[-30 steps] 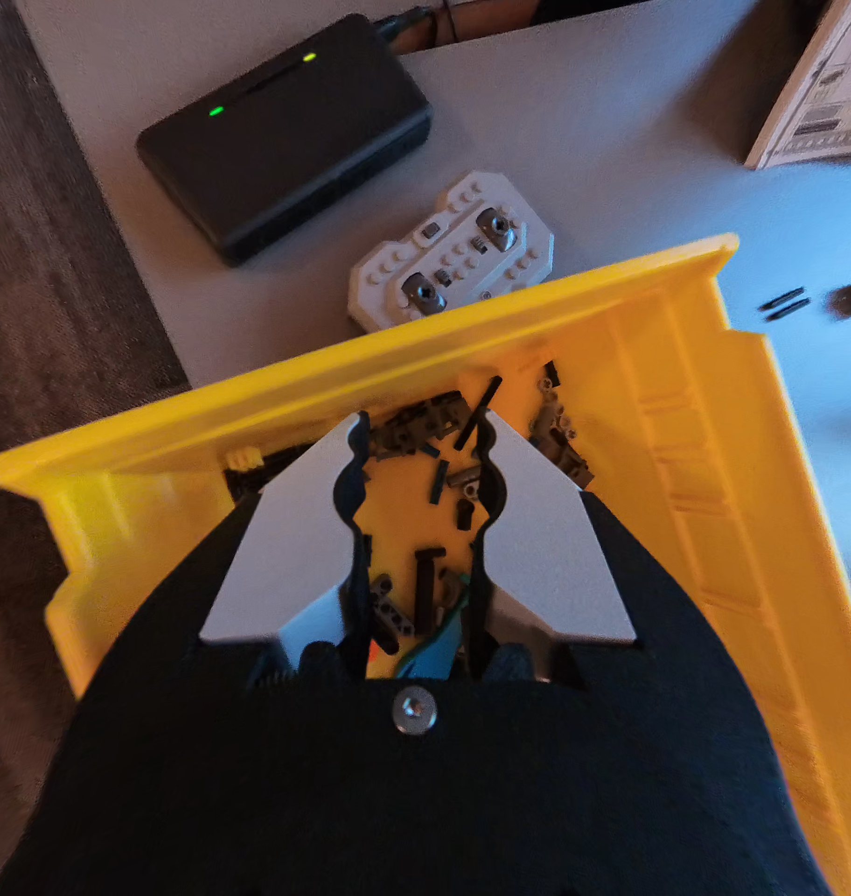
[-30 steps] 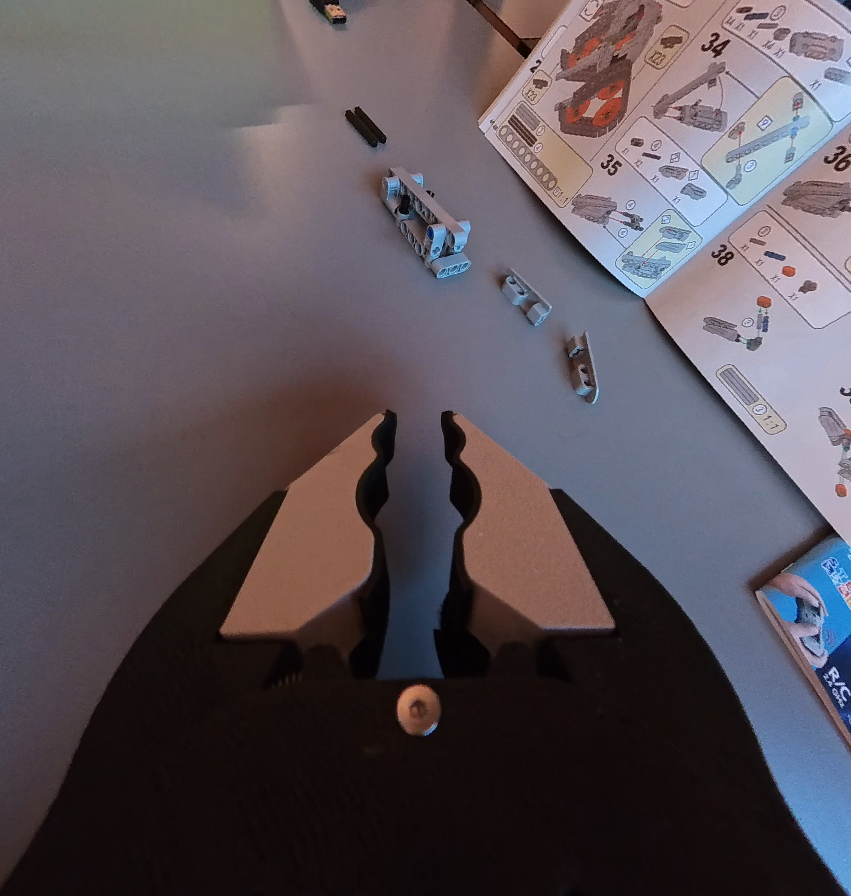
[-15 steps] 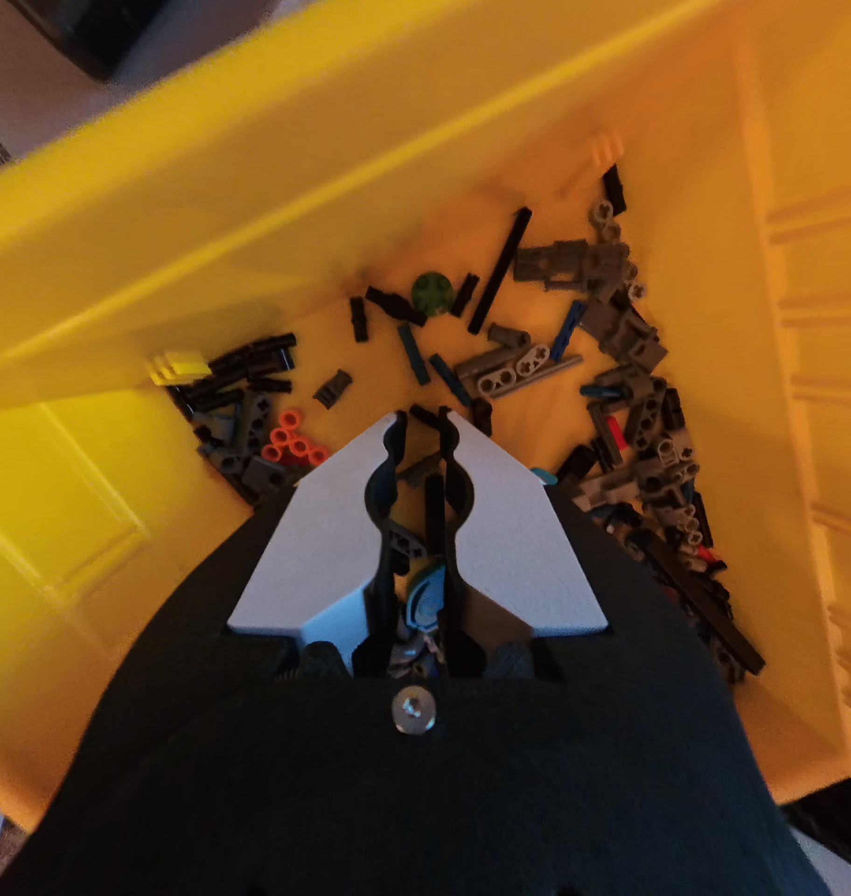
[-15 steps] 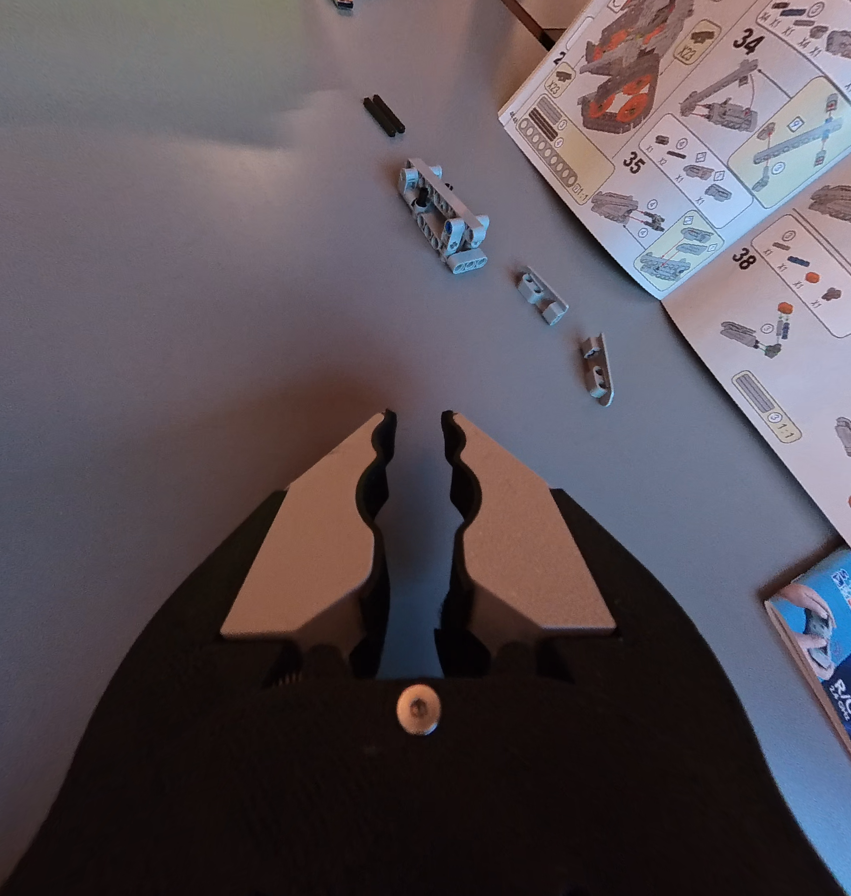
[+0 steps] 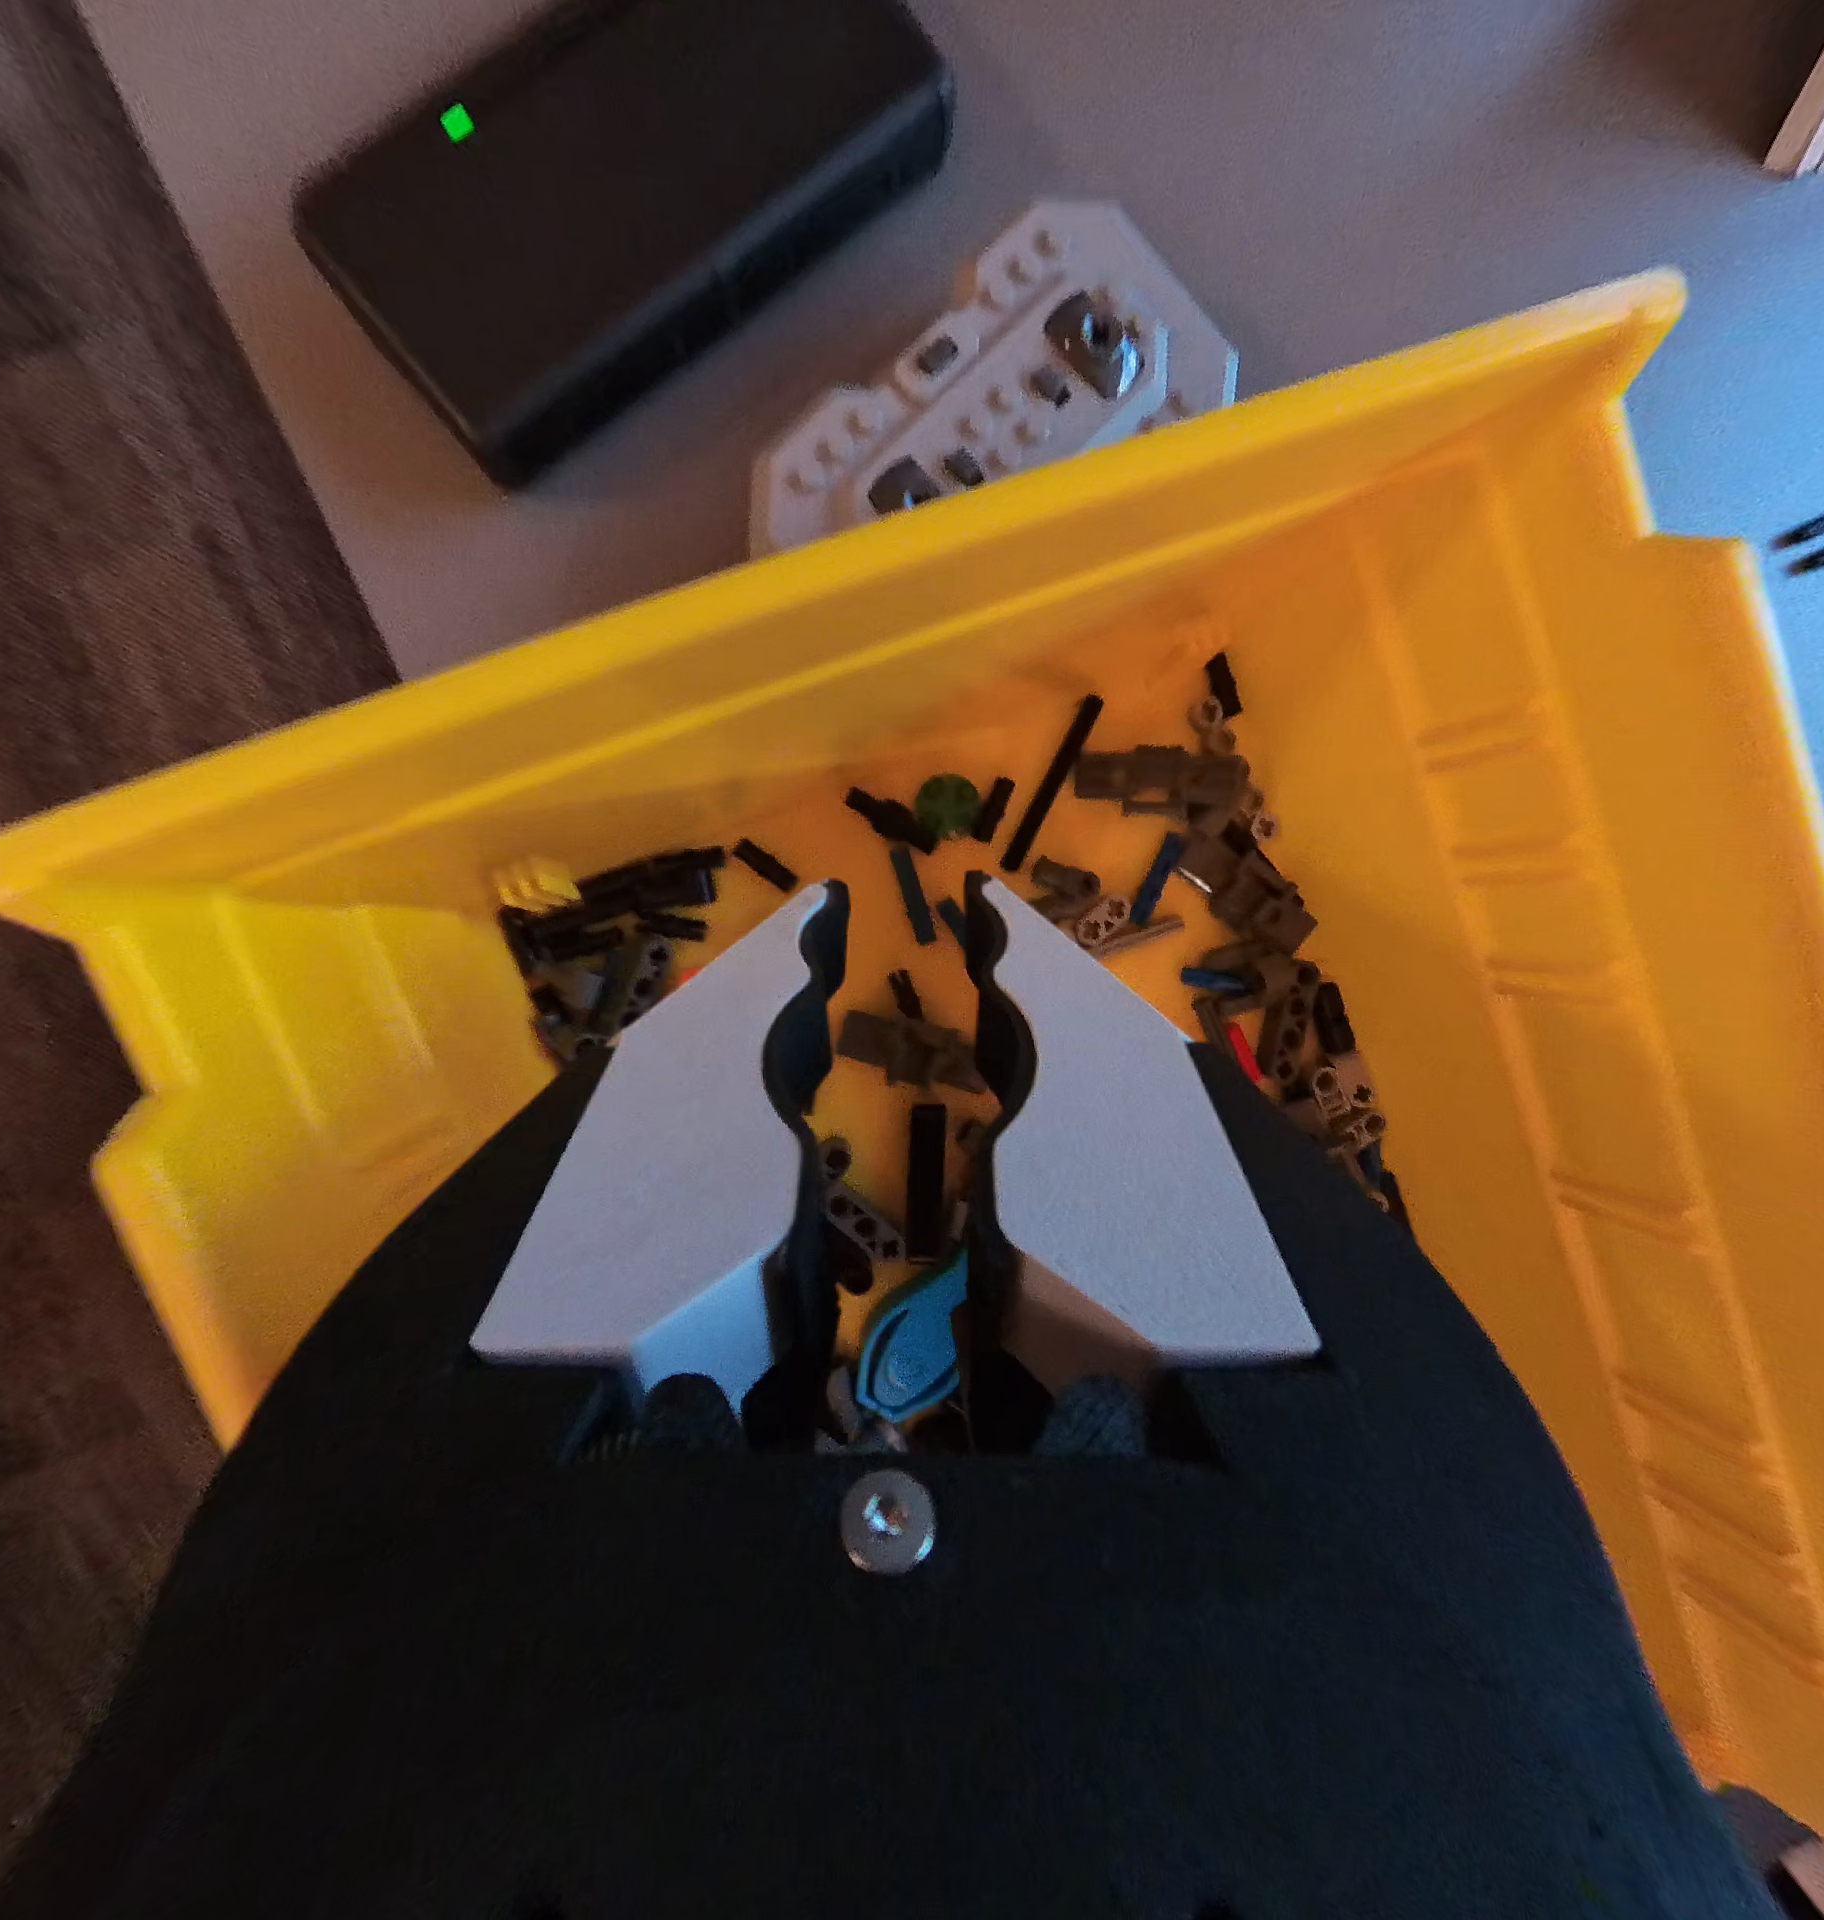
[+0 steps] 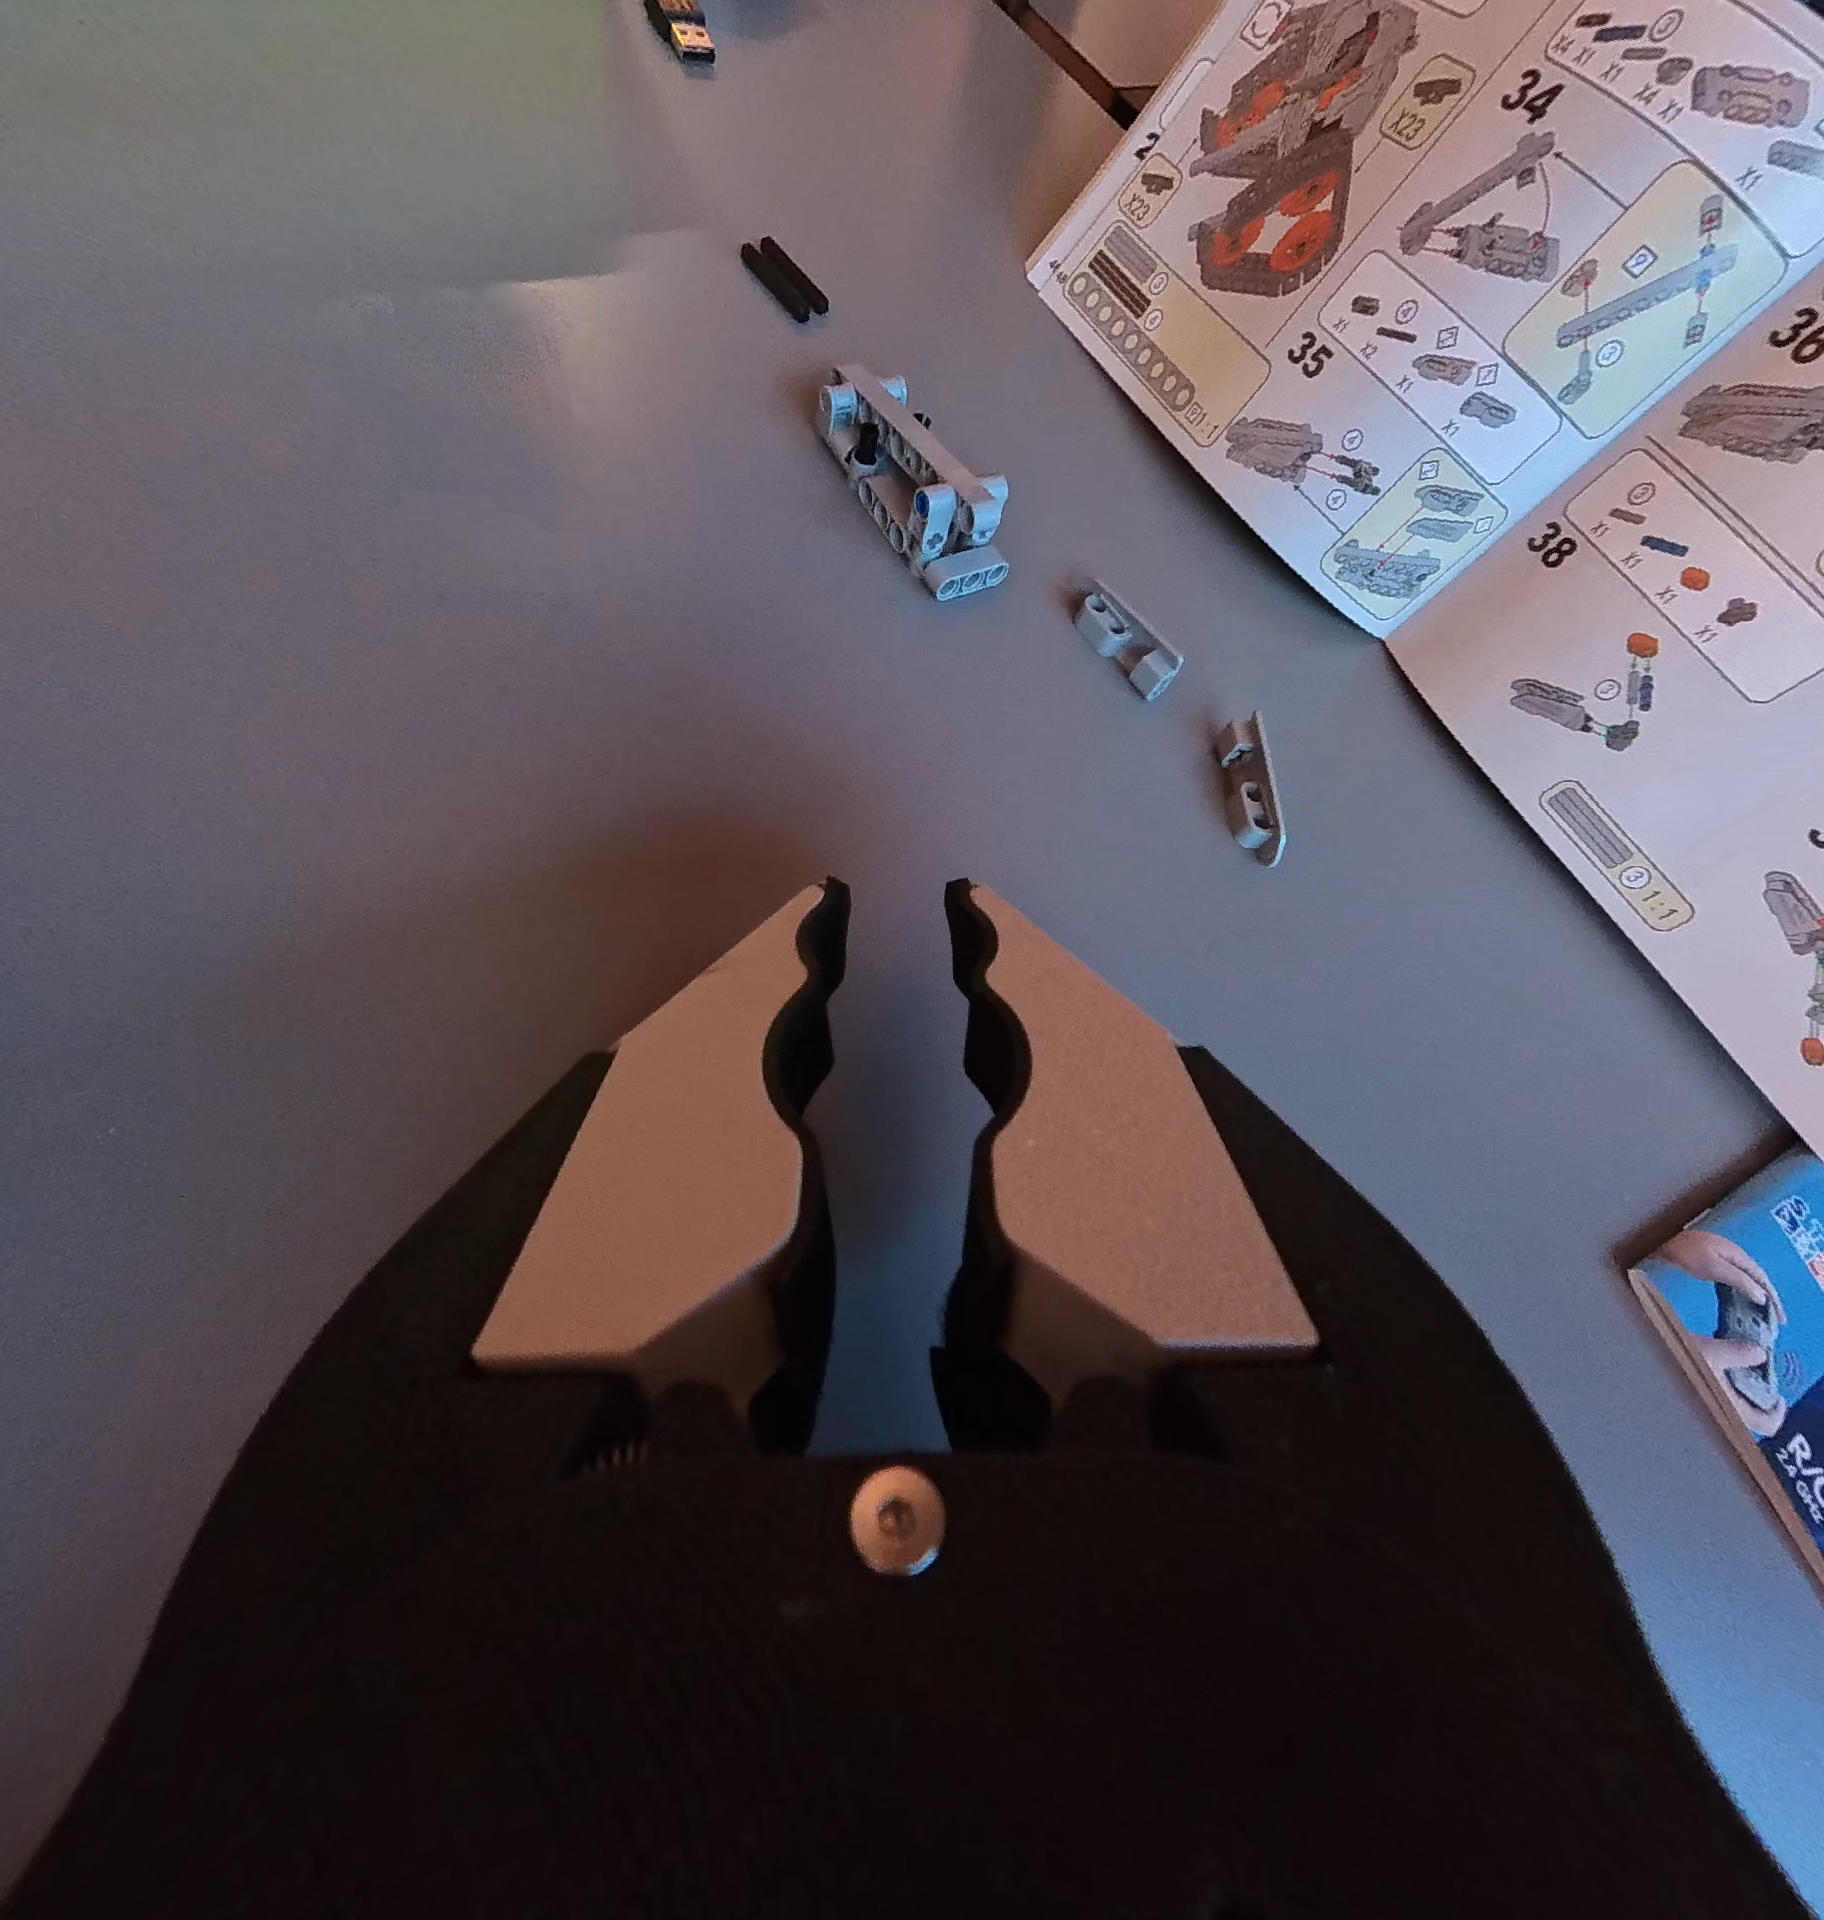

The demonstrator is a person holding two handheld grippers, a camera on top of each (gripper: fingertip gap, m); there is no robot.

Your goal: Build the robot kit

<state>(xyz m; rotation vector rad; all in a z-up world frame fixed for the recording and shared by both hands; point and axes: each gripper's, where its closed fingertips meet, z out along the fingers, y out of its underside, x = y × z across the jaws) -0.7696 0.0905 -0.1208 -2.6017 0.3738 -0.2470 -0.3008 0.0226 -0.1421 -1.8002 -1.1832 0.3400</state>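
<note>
Yellow bin (image 5: 991, 582) under left gripper (image 5: 903, 894), parted, empty; right gripper (image 6: 897, 894) parted, empty.

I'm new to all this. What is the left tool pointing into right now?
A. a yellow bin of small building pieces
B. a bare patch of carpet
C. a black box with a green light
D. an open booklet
A: the left gripper hangs with its jaws apart over the yellow bin, whose floor is scattered with small building pieces; the black box lies beyond the bin's rim.
</note>
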